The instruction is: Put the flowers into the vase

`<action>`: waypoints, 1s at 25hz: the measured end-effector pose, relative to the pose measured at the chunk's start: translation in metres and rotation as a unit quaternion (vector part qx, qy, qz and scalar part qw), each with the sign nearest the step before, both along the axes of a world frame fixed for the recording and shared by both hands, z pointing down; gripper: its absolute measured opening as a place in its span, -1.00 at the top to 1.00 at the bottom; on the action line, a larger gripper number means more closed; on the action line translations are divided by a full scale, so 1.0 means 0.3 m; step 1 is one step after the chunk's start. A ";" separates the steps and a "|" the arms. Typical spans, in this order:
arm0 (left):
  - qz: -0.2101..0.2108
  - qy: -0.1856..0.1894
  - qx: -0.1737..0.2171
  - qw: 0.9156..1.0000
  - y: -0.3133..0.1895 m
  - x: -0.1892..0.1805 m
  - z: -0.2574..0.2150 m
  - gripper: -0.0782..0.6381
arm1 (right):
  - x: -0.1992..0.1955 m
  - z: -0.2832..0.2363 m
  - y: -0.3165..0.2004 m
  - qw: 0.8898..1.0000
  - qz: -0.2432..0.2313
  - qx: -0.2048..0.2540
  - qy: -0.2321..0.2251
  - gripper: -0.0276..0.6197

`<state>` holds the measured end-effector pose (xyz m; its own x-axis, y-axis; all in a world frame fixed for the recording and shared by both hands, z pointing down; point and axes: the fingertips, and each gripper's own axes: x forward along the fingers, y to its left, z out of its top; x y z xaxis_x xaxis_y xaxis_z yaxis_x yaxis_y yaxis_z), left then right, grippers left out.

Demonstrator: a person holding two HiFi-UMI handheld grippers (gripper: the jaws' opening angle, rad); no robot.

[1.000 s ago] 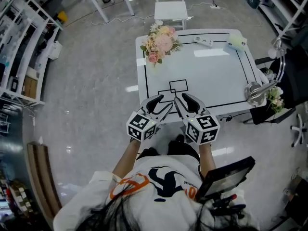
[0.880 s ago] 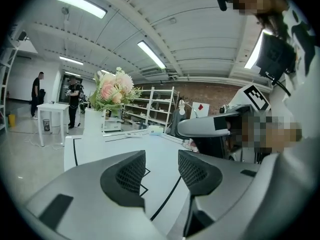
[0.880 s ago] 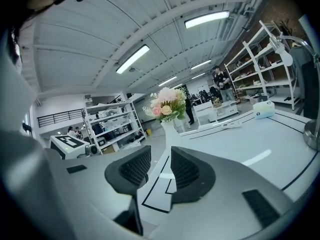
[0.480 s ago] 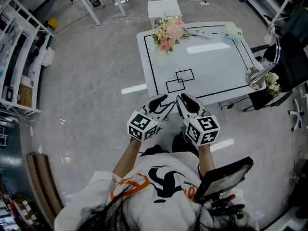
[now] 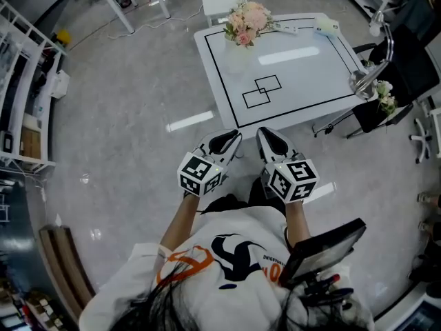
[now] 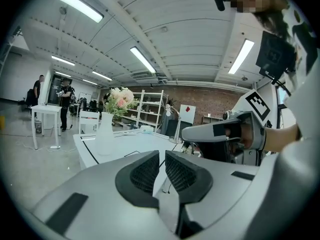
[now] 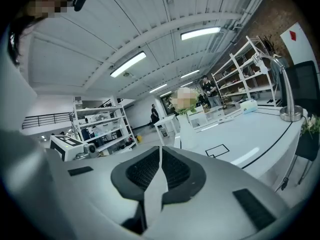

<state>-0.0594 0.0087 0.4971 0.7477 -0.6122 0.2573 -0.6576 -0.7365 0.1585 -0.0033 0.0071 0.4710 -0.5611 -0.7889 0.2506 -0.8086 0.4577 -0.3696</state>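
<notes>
A white vase (image 5: 239, 50) with pink and cream flowers (image 5: 248, 19) stands at the far left corner of the white table (image 5: 303, 71). In the left gripper view the vase (image 6: 104, 139) and flowers (image 6: 120, 100) are far ahead. Both grippers hang over the floor, short of the table's near edge. My left gripper (image 5: 224, 142) (image 6: 162, 164) has just been closing; a narrow gap remains, with nothing in it. My right gripper (image 5: 272, 140) (image 7: 160, 166) has also just been closing and its pads now meet, empty. The vase (image 7: 188, 131) shows beyond it.
A silver desk lamp (image 5: 365, 81) and a small bunch of flowers (image 5: 384, 95) sit at the table's right edge. A power strip (image 5: 293, 26) and a white box (image 5: 326, 25) lie at the far edge. A white chair (image 5: 220, 2) stands behind, shelving (image 5: 27, 81) at left.
The table has slid away toward the top of the head view; both grippers went from over its near edge to over the floor. Both pairs of jaws have closed from wide open.
</notes>
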 end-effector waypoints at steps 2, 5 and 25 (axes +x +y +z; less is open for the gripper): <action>0.000 -0.001 0.000 1.000 0.032 -0.019 0.004 0.69 | -0.012 0.005 0.038 1.000 0.002 -0.001 0.001 0.83; 0.000 -0.001 -0.001 1.000 0.077 -0.042 0.005 0.73 | -0.030 0.005 0.088 1.000 0.004 -0.001 0.001 0.84; 0.002 0.004 0.005 1.000 0.189 -0.073 0.009 0.75 | -0.056 0.006 0.199 1.000 0.001 0.002 -0.009 0.87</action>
